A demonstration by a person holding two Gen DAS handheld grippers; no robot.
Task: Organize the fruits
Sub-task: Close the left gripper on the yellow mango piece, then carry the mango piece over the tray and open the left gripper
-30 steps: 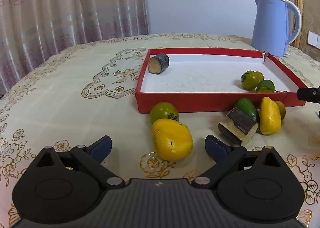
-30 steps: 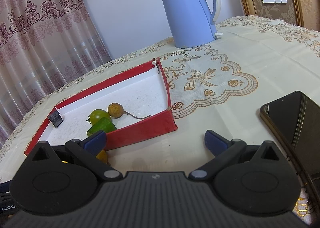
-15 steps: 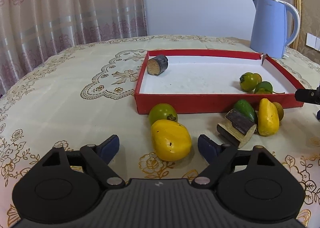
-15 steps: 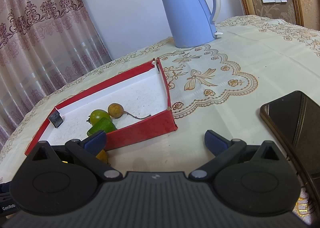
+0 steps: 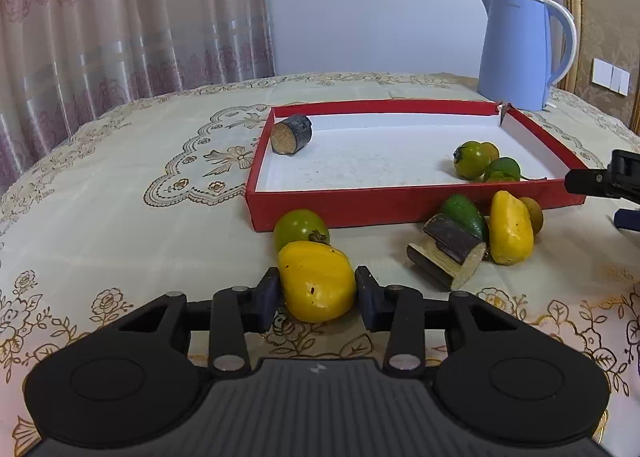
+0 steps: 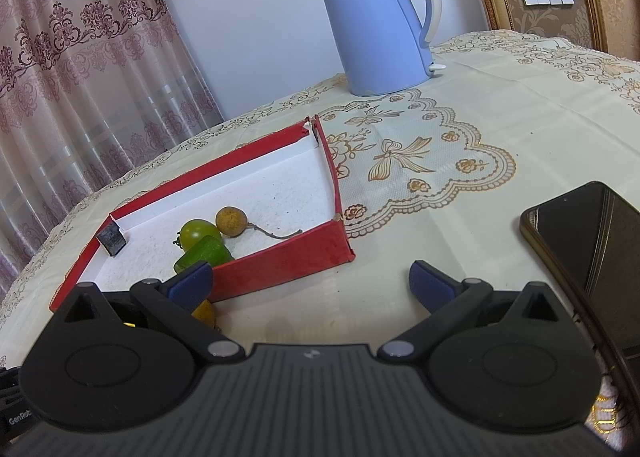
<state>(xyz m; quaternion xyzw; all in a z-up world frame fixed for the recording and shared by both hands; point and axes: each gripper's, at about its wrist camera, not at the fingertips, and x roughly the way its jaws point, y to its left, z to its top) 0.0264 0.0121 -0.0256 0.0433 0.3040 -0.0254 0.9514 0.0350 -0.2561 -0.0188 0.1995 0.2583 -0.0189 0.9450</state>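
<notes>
My left gripper (image 5: 318, 297) is closing, and its blue pads touch both sides of a yellow fruit (image 5: 312, 277) that rests on the tablecloth. A green tomato (image 5: 300, 227) sits just behind that fruit, against the front wall of the red box (image 5: 400, 205). The box holds a dark cut log piece (image 5: 291, 134) at its far left and a green tomato (image 5: 472, 159) with two small fruits at its right. My right gripper (image 6: 310, 285) stands open over bare cloth by the box's near corner (image 6: 288, 263), with nothing between its fingers.
In front of the box's right end lie a green fruit (image 5: 464, 213), another yellow fruit (image 5: 510, 227), a split wood piece (image 5: 448, 253) and a small brown fruit (image 5: 534, 213). A blue kettle (image 5: 516, 53) stands behind the box. A black phone (image 6: 592, 241) lies at the right.
The left gripper's fingers have come in from wide apart to touch both sides of the yellow fruit. The right gripper has not moved.
</notes>
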